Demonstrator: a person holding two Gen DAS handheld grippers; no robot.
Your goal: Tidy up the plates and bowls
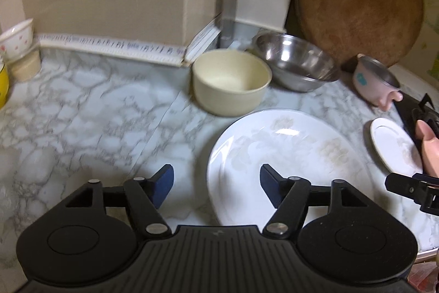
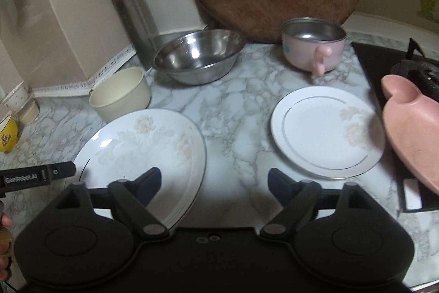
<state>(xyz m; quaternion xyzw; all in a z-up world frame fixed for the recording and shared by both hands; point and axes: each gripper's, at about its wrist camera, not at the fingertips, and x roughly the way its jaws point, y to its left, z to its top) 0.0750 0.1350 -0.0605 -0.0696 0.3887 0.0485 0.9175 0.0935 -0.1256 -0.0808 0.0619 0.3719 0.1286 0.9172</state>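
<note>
- Left wrist view: the left gripper [image 1: 216, 186] hangs over the desk [image 1: 82, 111] with its jaws spread and nothing between them; the near rim of the big plate [image 1: 288, 155] lies just under its right finger.
- The big plate is glazed white china with a faint floral print, broad and shallow, lying flat on the desk in front of the cream bowl [image 1: 231, 81].
- The cream bowl is matte and straight-walled; just right of it sits a shiny steel bowl [image 1: 296, 67], then a pink mug [image 1: 376, 84] with a steel liner.
- A round wooden board [image 1: 359, 2] leans on the wall behind them.
- Right wrist view: the right gripper [image 2: 212, 186] is also spread and empty, above bare marbled desk between the big plate and the small plate [image 2: 326, 131].
- The small plate is white with a thin silver ring and pale flowers, flat, well apart from the big one; a pink dish [image 2: 411, 133] overlaps the stove edge at right.
- Judgement: stacking small on big looks the likely step. Thin, slick rims call for a low approach, one finger slid under the rim, a firm pinch, and a level carry.
- China chips, so it should be set down gently and centred.
</note>
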